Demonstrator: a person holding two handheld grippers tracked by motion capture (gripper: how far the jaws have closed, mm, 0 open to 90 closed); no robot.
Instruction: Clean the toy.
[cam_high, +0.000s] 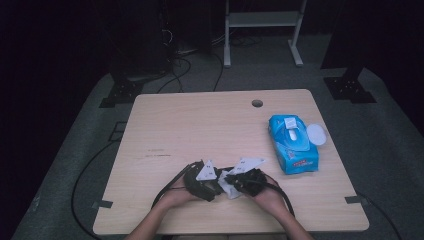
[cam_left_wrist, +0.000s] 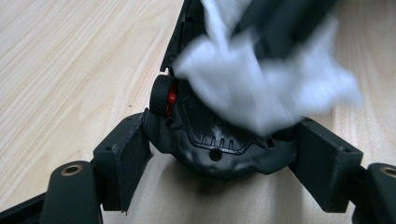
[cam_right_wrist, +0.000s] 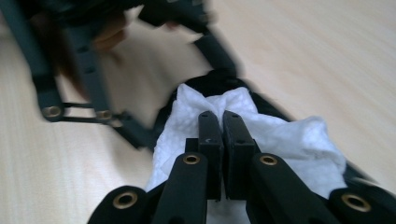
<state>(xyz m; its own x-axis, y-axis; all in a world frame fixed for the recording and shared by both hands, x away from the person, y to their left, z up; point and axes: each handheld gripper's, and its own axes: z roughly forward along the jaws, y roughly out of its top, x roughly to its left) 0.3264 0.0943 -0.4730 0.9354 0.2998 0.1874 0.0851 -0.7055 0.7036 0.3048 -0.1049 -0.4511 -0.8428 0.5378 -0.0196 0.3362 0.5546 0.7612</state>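
Observation:
A black computer mouse (cam_left_wrist: 219, 144) with a black and red scroll wheel (cam_left_wrist: 163, 95) sits between the jaws of my left gripper (cam_left_wrist: 222, 156), whose pads press on its two sides. My right gripper (cam_right_wrist: 221, 119) is shut on a crumpled white wipe (cam_right_wrist: 289, 140), which it holds against the top of the mouse (cam_right_wrist: 219, 77). In the high view the left gripper (cam_high: 212, 186) and the right gripper (cam_high: 232, 181) meet tip to tip near the table's front edge, with the wipe (cam_high: 227, 189) between them. Most of the mouse's top is hidden under the wipe (cam_left_wrist: 261, 88).
A blue pack of wipes (cam_high: 292, 142) lies at the right of the wooden table (cam_high: 200, 125), its white lid (cam_high: 316, 134) flipped open. A cable hole (cam_high: 257, 103) is near the far edge. Black cables trail from both grippers over the front edge.

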